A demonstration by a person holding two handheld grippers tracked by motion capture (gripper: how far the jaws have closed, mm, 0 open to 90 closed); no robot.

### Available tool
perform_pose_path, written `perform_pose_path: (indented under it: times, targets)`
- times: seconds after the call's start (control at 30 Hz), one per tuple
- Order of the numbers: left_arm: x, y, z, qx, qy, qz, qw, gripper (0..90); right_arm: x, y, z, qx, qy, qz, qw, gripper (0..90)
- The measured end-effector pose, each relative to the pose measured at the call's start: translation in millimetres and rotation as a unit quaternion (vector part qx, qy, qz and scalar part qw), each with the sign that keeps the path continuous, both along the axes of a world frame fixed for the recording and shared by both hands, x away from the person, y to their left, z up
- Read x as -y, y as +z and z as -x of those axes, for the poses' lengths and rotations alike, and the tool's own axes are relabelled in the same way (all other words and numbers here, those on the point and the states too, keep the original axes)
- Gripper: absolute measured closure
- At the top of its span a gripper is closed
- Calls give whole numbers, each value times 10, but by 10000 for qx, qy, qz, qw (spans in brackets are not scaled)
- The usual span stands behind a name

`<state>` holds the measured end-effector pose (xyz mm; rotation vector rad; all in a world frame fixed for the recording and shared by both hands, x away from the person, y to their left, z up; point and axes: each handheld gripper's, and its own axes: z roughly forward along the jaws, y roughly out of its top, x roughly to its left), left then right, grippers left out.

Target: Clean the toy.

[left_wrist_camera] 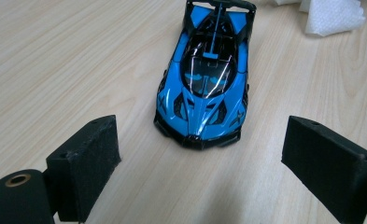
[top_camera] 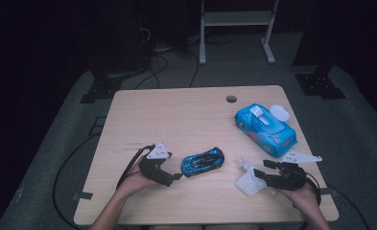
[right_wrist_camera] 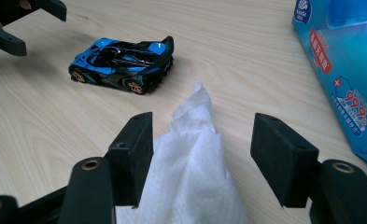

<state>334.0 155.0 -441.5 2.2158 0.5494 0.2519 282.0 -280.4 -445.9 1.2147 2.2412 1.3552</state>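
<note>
A blue and black toy car (top_camera: 203,161) stands on the wooden table (top_camera: 176,120), a little in front of the middle. My left gripper (top_camera: 172,167) is just left of it, low over the table and open. In the left gripper view the car's (left_wrist_camera: 204,88) nose points at the gap of that gripper (left_wrist_camera: 202,128), and the pads do not touch it. A crumpled white wipe (top_camera: 247,182) lies at the front right. My right gripper (right_wrist_camera: 202,123) stands open around the wipe (right_wrist_camera: 195,158), whose tip rises between the jaws.
A blue pack of wet wipes (top_camera: 265,129) with its white lid (top_camera: 279,112) flipped up lies at the right, close behind the right gripper. A round cable hole (top_camera: 231,99) sits near the far edge. The left half of the table is bare wood.
</note>
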Motion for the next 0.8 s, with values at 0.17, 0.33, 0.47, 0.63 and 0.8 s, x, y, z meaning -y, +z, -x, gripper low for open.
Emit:
perform_pose_path:
  times: [0.17,0.33,0.47,0.63,0.8]
  targets:
    - [-82,-4,33,-1,102,53,9999,104,11,-5,5,-8,-26,3,10000,384]
    - [-146,4,69,33,158,70,9998,98,7,-8,6,-15,-13,7,10000,383]
    - [-189,21,96,69,193,85,9998,97,3,-11,6,-27,-14,11,10000,381]
    - [-253,55,152,127,254,155,9995,92,3,-17,11,-32,-29,6,10000,377]
    - [-309,42,186,154,319,177,9992,91,4,-25,11,-25,-28,5,10000,371]
